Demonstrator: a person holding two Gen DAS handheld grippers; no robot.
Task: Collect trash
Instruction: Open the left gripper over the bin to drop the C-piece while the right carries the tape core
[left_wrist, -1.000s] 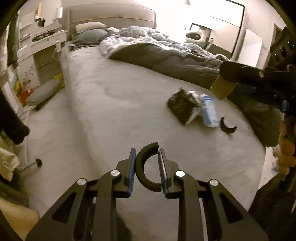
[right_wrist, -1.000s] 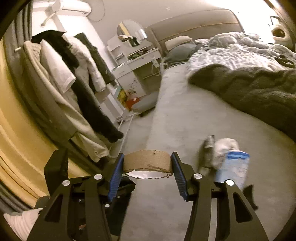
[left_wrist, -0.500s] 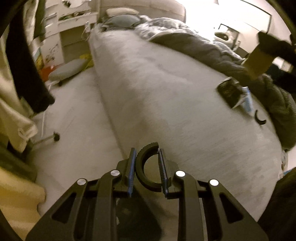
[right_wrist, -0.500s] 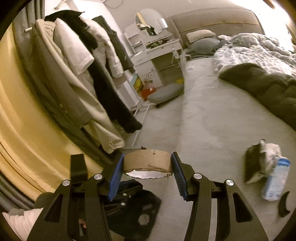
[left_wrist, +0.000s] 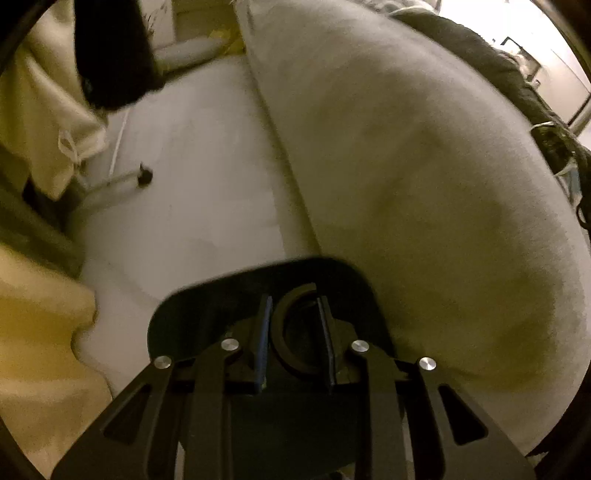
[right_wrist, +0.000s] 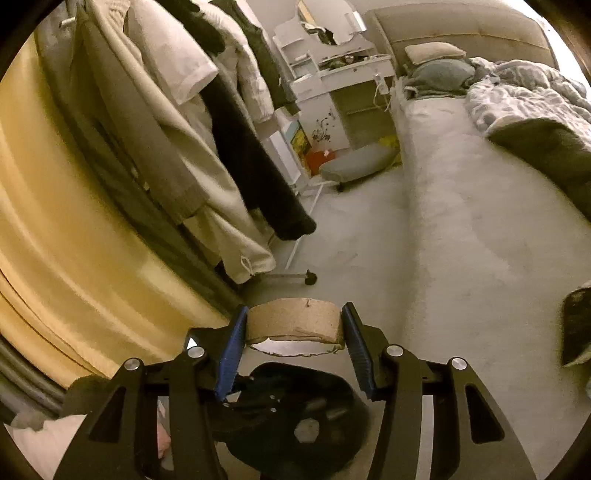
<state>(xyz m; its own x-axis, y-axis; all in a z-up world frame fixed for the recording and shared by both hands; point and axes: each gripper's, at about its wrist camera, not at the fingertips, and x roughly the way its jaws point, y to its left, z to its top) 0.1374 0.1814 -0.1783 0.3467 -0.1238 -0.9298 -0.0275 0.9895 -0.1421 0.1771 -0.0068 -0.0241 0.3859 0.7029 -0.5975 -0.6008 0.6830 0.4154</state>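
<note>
My left gripper (left_wrist: 295, 328) is shut on a black C-shaped plastic ring (left_wrist: 281, 332) and holds it over a black trash bin (left_wrist: 207, 306) on the floor beside the bed. My right gripper (right_wrist: 293, 334) is shut on a brown cardboard tape roll core (right_wrist: 293, 319) and hangs above the same black bin (right_wrist: 314, 402). A dark wrapper (right_wrist: 576, 325) lies on the bed at the right edge; it also shows far right in the left wrist view (left_wrist: 554, 144).
The grey bed (left_wrist: 424, 166) fills the right side. Clothes on a rolling rack (right_wrist: 192, 122) hang at the left, with a yellow curtain (right_wrist: 48, 206) beside them. A white vanity desk (right_wrist: 332, 85) and a grey cushioned stool (right_wrist: 356, 164) stand at the back.
Both grippers have swung left and down, away from the trash on the bed, to the black bin on the floor. Both keep their hold.
</note>
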